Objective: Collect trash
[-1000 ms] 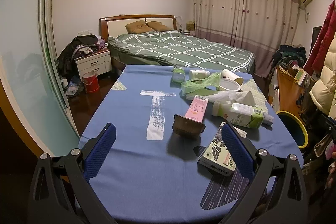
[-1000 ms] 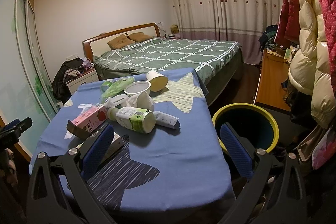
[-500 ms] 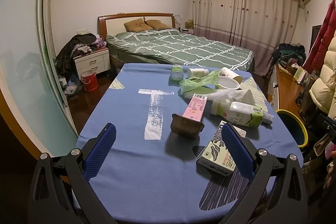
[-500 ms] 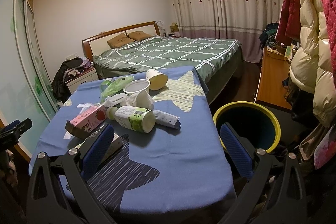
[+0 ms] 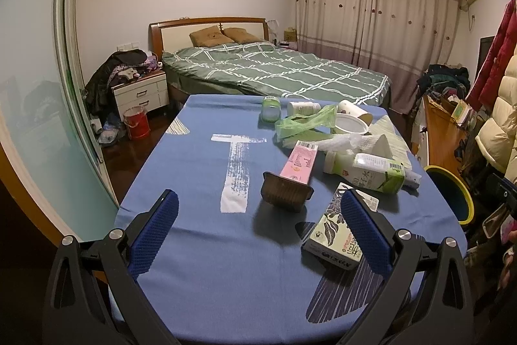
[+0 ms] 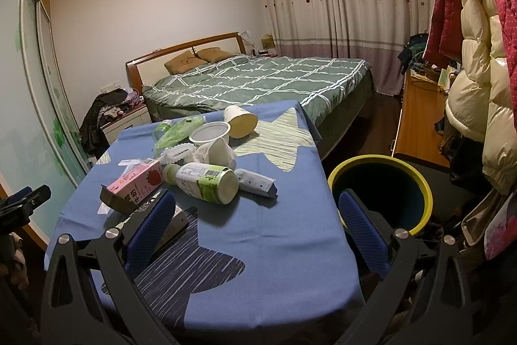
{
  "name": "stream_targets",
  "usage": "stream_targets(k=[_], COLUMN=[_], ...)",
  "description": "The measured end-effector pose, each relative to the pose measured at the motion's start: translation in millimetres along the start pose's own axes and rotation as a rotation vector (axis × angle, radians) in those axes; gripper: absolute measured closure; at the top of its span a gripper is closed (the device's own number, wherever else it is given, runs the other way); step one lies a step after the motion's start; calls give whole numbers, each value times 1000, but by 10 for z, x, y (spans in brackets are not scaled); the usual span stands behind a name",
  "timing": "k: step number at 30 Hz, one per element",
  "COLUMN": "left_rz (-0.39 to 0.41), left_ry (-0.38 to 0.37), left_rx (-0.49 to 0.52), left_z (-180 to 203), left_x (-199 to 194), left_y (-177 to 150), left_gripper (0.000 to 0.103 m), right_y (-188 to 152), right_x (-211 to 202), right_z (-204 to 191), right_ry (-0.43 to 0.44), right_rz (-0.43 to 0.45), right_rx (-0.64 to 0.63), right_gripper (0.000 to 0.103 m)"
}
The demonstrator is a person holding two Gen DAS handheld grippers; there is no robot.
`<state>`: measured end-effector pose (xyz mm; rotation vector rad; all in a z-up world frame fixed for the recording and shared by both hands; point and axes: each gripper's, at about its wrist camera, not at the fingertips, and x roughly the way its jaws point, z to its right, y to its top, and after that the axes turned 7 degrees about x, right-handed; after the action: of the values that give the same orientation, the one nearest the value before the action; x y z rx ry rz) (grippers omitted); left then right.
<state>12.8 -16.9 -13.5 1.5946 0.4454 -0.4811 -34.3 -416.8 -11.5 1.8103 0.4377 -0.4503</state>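
Left wrist view: left gripper (image 5: 258, 214), jaws apart and empty, above the blue table (image 5: 200, 248); pink carton (image 5: 299, 164), green bottle (image 5: 366, 172) and leaf-print box (image 5: 336, 235) lie ahead. Right wrist view: right gripper (image 6: 257, 215), jaws apart, empty; yellow-rimmed bin (image 6: 379, 193) just beside the table's right edge.

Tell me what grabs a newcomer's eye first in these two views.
A heap of trash on the blue tablecloth: a pink milk carton lying open-ended, a green-labelled bottle on its side, and a tipped paper cup at the far edge. Beside the table's right edge stands a yellow-rimmed bin. Both the left gripper and the right gripper hang open and empty.
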Motion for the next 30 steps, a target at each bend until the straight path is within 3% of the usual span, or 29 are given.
stream_targets(k=[30], left_rz=[-12], left_ry=[-4], left_rx=[6], left_z=[36], left_x=[67], left_y=[-70], left_gripper=[4], right_y=[-22], right_x=[32], right_z=[36], right_ry=[-1], right_rz=[-8], right_rx=[11], right_gripper=[6])
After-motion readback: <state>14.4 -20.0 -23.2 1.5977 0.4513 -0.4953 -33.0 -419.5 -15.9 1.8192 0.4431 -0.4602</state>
